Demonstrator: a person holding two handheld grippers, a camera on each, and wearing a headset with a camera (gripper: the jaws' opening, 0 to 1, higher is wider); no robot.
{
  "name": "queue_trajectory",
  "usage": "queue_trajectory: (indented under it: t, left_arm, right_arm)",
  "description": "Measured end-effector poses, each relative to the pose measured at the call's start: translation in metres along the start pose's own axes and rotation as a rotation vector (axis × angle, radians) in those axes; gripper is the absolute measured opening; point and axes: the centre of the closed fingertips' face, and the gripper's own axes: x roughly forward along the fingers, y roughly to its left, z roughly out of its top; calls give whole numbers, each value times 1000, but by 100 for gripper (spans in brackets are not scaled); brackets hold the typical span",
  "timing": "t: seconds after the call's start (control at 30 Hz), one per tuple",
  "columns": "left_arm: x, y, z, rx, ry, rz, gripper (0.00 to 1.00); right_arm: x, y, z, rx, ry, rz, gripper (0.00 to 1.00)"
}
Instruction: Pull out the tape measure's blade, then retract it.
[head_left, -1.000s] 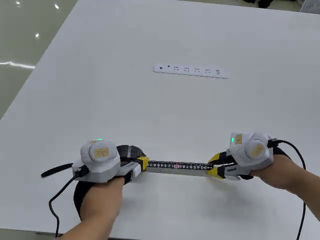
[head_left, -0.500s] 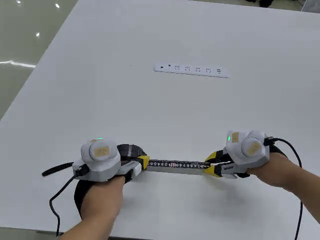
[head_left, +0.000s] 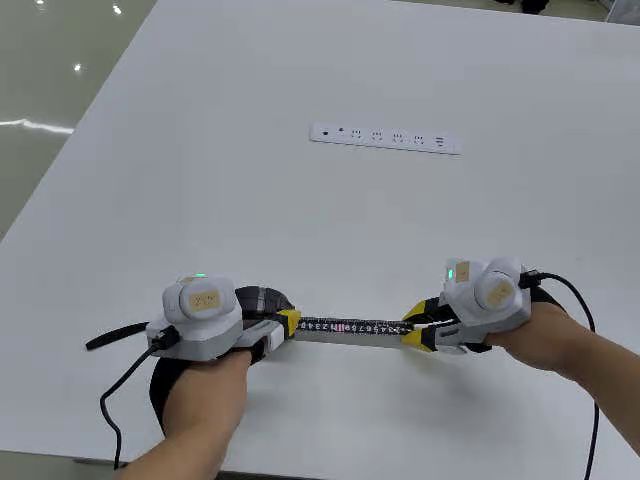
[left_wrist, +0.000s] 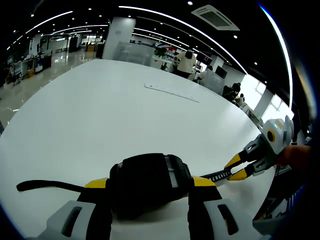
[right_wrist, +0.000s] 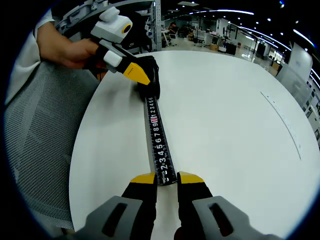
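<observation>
Blade out, stretched between both grippers near the table's (head_left: 300, 220) front edge.

Left gripper (head_left: 285, 325) is clamped around the black tape measure (left_wrist: 150, 182), jaws on either side of the case, which sits flat on the table. Right gripper (right_wrist: 167, 179) is pinched narrow on the free end of the blade (right_wrist: 159, 135). Blade lies straight and flat. Can't tell pull or feed-back. Either way, keep the right gripper in line with the case mouth with no twist and the case pinned, and don't let the blade snap in. Power strip (head_left: 385, 138) is well apart on the far side. Strap (head_left: 110, 338) trails off to the left. Path along the blade looks free.
</observation>
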Motion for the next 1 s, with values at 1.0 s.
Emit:
queue_trajectory:
  t: [1.0]
  left_arm:
    - [-1,1,-1,-3,0,-2,58]
  right_arm:
    - [17,5,18,3,-18,24,11]
